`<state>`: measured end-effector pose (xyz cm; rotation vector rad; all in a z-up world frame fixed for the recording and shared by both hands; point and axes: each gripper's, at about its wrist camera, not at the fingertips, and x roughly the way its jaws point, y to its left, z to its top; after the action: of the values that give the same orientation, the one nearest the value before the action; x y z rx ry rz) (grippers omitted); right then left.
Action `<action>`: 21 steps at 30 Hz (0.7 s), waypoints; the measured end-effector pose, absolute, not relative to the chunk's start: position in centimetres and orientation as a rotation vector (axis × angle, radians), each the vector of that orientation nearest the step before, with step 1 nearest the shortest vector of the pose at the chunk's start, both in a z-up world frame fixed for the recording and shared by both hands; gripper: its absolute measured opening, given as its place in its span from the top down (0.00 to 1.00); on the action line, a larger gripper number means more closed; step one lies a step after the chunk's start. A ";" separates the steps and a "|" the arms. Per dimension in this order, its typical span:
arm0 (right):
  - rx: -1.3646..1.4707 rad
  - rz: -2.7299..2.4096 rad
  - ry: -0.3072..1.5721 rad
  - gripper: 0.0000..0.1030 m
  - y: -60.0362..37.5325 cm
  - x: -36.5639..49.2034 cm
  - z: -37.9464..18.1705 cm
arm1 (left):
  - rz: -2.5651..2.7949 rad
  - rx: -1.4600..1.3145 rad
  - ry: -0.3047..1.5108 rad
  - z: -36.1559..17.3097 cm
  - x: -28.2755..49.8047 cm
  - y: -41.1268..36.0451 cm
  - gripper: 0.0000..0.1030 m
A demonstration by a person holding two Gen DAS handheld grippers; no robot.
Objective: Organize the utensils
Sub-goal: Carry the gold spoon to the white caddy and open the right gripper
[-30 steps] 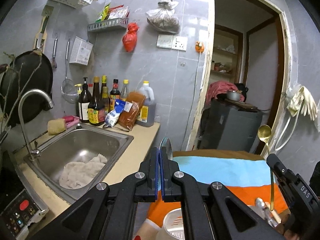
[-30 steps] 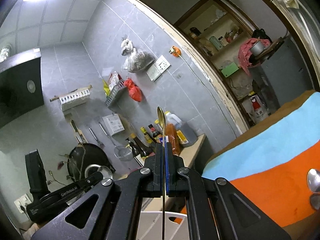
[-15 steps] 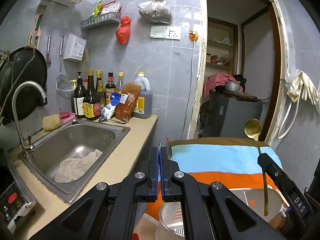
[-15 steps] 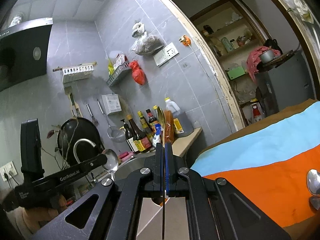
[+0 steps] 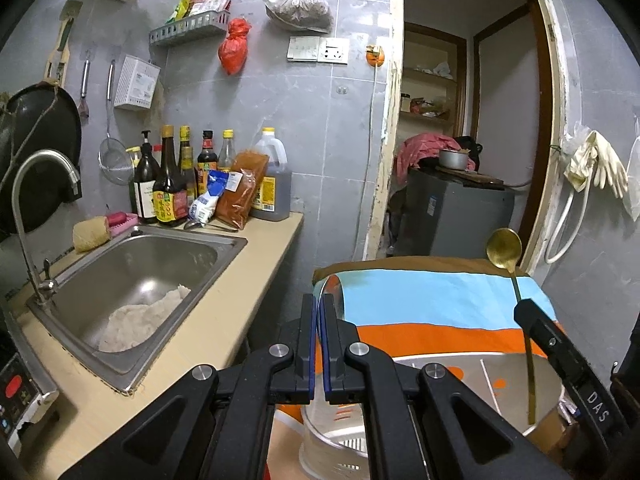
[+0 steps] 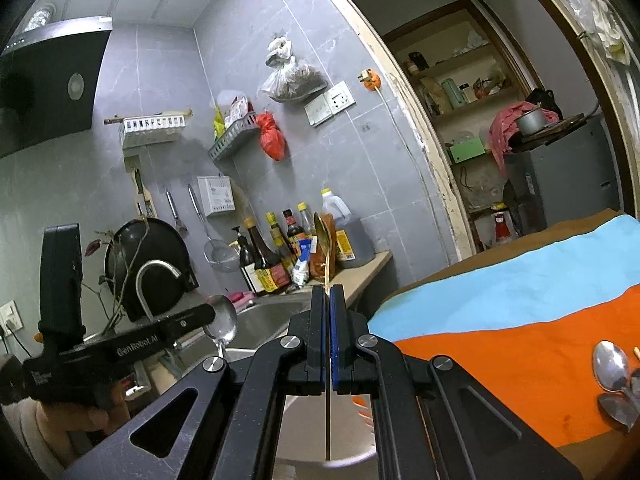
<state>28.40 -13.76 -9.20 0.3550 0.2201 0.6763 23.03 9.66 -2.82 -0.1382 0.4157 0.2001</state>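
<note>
Both hand-held grippers are clamped on spoons. The left hand-held gripper (image 5: 318,304) pinches a silver spoon (image 6: 221,322) at lower left of the right wrist view; the right hand-held gripper (image 6: 329,294) grips a gold spoon (image 6: 325,240), bowl up, handle hanging into a white holder (image 5: 340,446) – more spoons (image 6: 610,366) lie at far right on the striped surface (image 6: 520,320).

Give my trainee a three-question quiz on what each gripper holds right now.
1. True or false: the right gripper is shut on the thin gold-coloured metal spoon, bowl upward.
2. The left gripper holds: A) shiny silver metal spoon B) fork C) nothing.
3. Fill in: both held handles hang over the round white plastic ____.

Key: 1 true; 2 A; 3 basket, seemingly a slotted utensil drainer on the orange and blue striped tablecloth.
</note>
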 end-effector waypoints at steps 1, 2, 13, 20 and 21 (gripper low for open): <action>0.353 0.675 0.223 0.98 -13.8 28.4 -9.2 | 0.194 -0.148 0.419 -2.8 23.0 9.8 0.97; 0.351 0.673 0.226 0.98 -13.8 28.3 -9.1 | 0.186 -0.162 0.423 -2.8 22.9 9.9 0.97; 0.332 0.687 0.258 0.97 -14.1 27.8 -8.5 | 0.164 -0.234 0.459 -2.3 22.4 10.0 0.96; 0.335 0.647 0.279 0.65 -16.8 27.3 -6.3 | 0.116 -0.271 0.453 -1.0 21.9 8.4 0.91; 0.331 0.640 0.280 0.65 -17.3 27.2 -5.8 | 0.107 -0.274 0.451 -0.7 21.9 7.9 0.87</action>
<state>27.21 -17.32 -5.83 0.3314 0.2799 0.6401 21.90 7.91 -0.68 -0.2737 0.4509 0.1067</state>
